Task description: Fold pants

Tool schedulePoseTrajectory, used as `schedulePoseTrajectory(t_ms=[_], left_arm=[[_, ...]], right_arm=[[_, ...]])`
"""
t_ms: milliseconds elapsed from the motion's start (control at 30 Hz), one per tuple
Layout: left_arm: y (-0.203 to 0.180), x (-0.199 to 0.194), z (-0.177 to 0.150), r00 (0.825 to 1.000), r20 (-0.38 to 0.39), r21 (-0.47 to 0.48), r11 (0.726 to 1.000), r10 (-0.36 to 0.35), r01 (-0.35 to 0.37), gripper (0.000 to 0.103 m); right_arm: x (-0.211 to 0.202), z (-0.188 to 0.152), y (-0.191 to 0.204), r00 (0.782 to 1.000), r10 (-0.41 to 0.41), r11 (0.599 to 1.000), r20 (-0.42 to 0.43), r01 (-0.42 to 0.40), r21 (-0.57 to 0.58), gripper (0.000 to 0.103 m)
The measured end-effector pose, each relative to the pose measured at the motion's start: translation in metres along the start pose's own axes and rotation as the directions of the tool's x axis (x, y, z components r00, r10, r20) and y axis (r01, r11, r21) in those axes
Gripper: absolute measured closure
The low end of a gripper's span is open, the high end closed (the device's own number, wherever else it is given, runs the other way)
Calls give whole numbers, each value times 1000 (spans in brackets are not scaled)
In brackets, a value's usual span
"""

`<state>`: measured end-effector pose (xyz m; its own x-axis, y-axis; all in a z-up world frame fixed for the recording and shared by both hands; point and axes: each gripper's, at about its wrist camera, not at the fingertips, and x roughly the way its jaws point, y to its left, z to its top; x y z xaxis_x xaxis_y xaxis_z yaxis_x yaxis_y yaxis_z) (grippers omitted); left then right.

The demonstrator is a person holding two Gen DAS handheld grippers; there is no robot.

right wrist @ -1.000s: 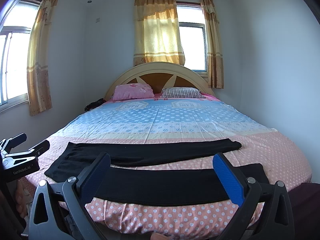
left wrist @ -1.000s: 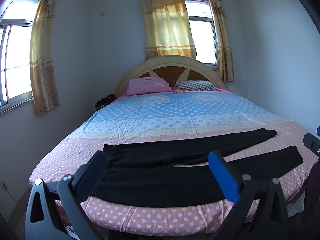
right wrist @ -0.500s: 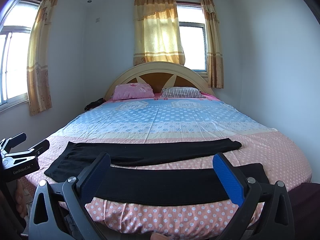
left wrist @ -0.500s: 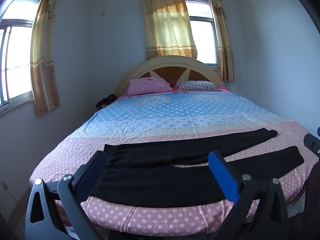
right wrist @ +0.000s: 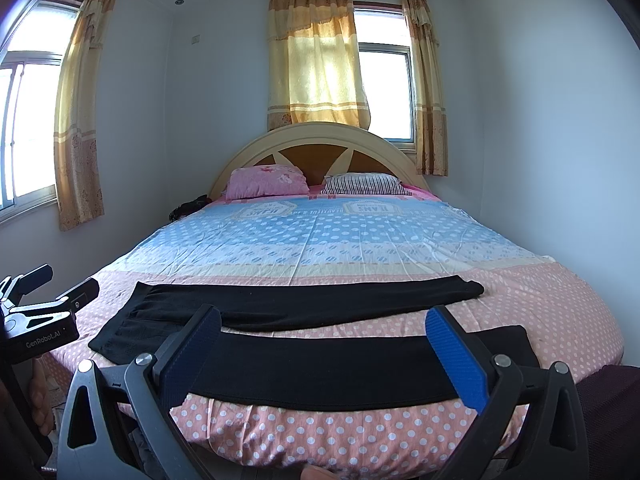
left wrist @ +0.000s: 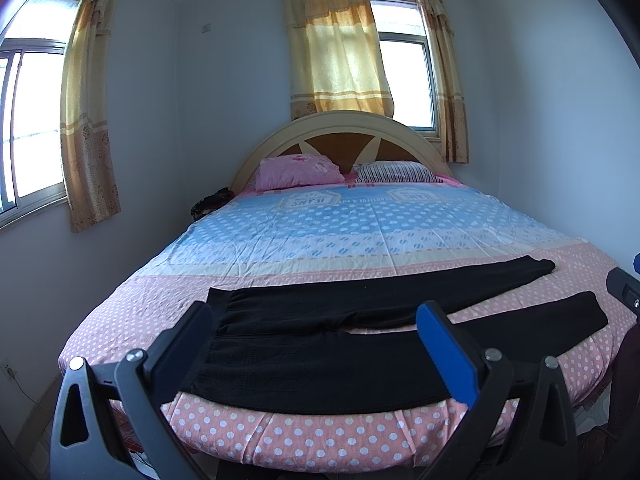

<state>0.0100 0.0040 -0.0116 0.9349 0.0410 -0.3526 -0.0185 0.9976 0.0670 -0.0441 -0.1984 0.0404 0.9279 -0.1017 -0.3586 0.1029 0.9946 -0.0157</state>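
Nothing has moved since a second ago — both grippers hover as before at the foot of the bed (left wrist: pixel 360 216). Left gripper (left wrist: pixel 316 344) jaws stand wide apart, holding nothing; right gripper (right wrist: pixel 324 348) jaws likewise. Beyond them the black pants (right wrist: pixel 320 304) lie flat across the bed's near end — waist left, legs spread rightward.

left tool (left wrist: pixel 316 344): black frame, silver screws | fingers (right wrist: pixel 456 360): blue ribbed pads
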Motion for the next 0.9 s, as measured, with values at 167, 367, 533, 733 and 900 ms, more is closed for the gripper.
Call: schedulePoseTrajectory(t_ms=[167, 367, 533, 733, 900], left_arm=[[0, 0, 0, 1000, -1, -1, 1000, 0, 0, 0], [0, 0, -1, 1000, 0, 0, 1000, 0, 0, 0], [1, 0, -1, 1000, -2, 0, 1000, 0, 0, 0], [1, 0, -1, 1000, -3, 1, 1000, 1, -1, 0], [2, 2, -2, 1000, -9, 5, 1000, 0, 0, 0]], right_arm=[[0, 0, 0, 1000, 0, 1000, -2, 0, 0, 1], [2, -1, -1, 1000, 1, 1000, -4, -1, -2, 1], [3, -1, 0, 1000, 1, 1000, -8, -1, -4, 1], [6, -3, 2, 1000, 1, 1000, -13, -2, -5, 1], [8, -5, 4, 1000, 3, 1000, -19, -3, -10, 1]])
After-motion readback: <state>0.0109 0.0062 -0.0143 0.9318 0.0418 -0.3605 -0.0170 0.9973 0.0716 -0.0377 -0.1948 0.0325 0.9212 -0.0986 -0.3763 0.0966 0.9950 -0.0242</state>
